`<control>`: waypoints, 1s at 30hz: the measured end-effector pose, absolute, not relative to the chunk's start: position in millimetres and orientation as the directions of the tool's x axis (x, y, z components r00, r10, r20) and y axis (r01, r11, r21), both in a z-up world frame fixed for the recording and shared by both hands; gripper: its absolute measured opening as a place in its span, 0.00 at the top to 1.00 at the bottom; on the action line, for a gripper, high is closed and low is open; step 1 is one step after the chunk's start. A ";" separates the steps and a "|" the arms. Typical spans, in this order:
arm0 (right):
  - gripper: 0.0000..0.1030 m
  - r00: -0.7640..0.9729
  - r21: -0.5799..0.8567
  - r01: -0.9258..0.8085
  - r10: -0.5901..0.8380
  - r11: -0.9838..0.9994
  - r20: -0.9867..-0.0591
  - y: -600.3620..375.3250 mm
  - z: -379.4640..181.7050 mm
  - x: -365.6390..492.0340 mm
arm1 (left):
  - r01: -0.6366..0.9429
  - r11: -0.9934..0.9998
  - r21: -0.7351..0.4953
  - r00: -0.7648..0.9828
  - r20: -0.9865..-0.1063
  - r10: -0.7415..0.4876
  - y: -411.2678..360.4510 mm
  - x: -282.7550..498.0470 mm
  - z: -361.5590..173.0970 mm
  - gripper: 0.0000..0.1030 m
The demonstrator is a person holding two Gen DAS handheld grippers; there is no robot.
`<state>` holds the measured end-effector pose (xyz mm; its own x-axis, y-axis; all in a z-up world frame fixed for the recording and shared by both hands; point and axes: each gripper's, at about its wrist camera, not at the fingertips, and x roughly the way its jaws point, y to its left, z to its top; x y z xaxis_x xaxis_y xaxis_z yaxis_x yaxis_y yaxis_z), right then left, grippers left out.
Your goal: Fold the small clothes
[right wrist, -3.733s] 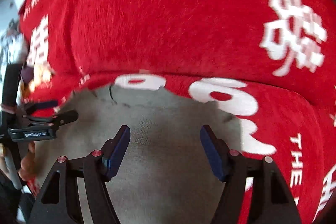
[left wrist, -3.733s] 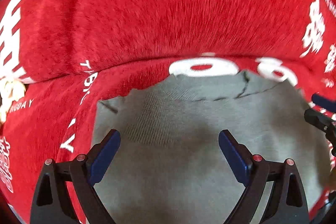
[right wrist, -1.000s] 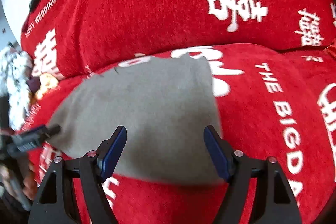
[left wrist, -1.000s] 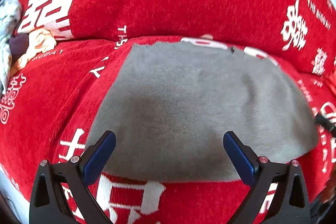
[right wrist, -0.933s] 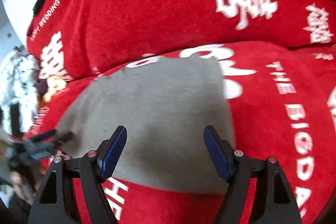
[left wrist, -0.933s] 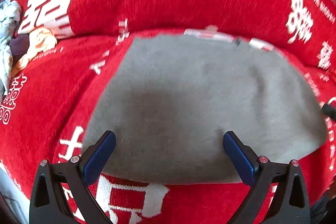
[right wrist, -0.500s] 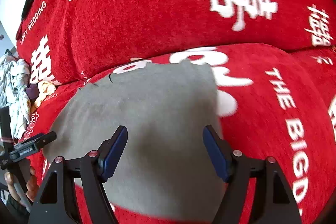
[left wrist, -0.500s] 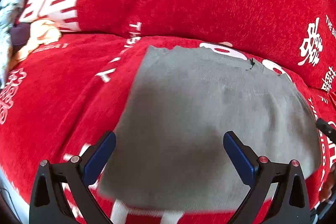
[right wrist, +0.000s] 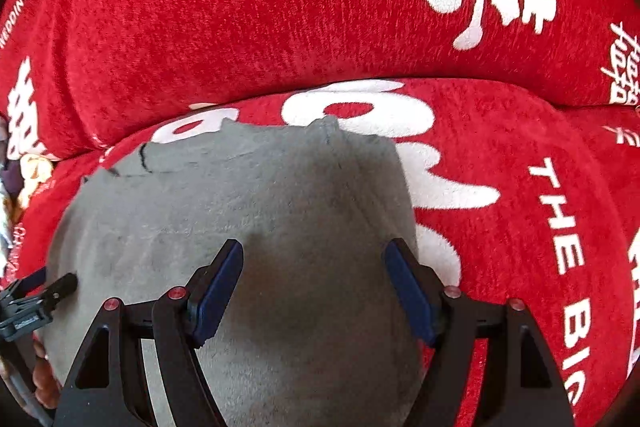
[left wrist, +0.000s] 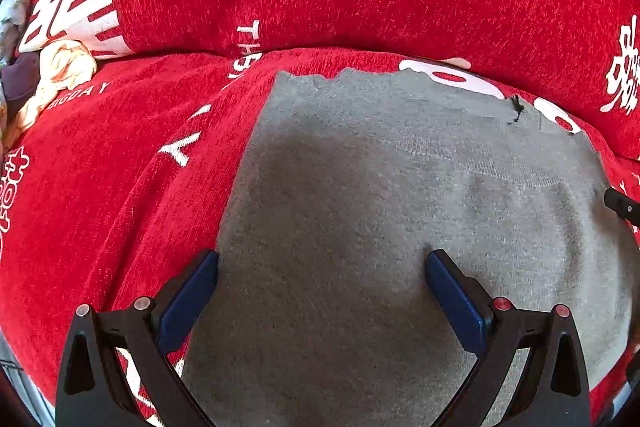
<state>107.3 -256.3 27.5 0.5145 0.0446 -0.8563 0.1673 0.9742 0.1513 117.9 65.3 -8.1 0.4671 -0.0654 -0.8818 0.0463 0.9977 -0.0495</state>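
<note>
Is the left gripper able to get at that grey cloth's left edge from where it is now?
Probably yes. The left gripper is open right over the grey cloth, one finger at the left edge, with only red cover beside it.

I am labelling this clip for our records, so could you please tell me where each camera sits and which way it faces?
Left wrist view: sits on the left gripper, looking steeply down along its open fingers at the grey garment on the red cover; the right gripper's tip shows at the right edge.
Right wrist view: sits on the right gripper, looking down over the garment's right side; the left gripper and the person's fingers show at the left.
Shared: the garment, the red cover, and the clothes pile.
</note>
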 end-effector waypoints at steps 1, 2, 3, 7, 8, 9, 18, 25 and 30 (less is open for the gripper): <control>0.25 0.515 0.140 0.168 0.034 0.976 -0.857 -253.9 28.8 107.7 | 0.046 0.998 -0.049 0.467 -0.882 -0.065 65.0 118.0 -7.8 0.01; 0.25 0.515 0.135 0.167 0.030 0.977 -0.856 -251.3 30.0 107.2 | 0.046 0.998 -0.047 0.468 -0.882 -0.063 64.6 117.9 -7.3 0.01; 0.25 0.514 0.135 0.171 0.029 0.976 -0.858 -250.3 30.8 106.4 | 0.046 0.998 -0.045 0.469 -0.881 -0.061 64.4 117.6 -6.4 0.01; 0.25 0.516 0.189 0.149 0.087 0.970 -0.852 -230.9 41.3 98.8 | 0.025 0.999 -0.042 0.477 -0.878 -0.048 66.5 110.9 2.8 0.01; 0.25 0.521 0.179 0.126 0.088 0.976 -0.849 -220.0 45.4 96.5 | 0.026 0.999 -0.045 0.482 -0.875 -0.051 67.0 107.4 5.9 0.01; 0.25 0.521 0.172 0.107 0.093 0.979 -0.848 -211.9 47.3 95.3 | 0.027 0.999 -0.047 0.489 -0.871 -0.055 67.4 102.8 9.5 0.01; 0.18 0.439 0.024 -0.068 0.052 0.997 -0.897 -137.4 18.9 105.7 | -0.004 0.996 -0.084 0.530 -0.845 -0.069 95.6 45.8 17.5 0.01; 0.07 0.395 0.016 -0.030 0.026 0.999 -0.918 -141.2 10.1 135.5 | -0.057 0.978 -0.202 0.512 -0.847 -0.145 148.7 34.4 6.1 0.01; 0.07 0.417 0.071 -0.009 0.069 0.997 -0.906 -133.8 26.1 124.6 | -0.034 0.921 -0.388 0.464 -0.822 -0.329 161.7 43.1 -11.0 0.01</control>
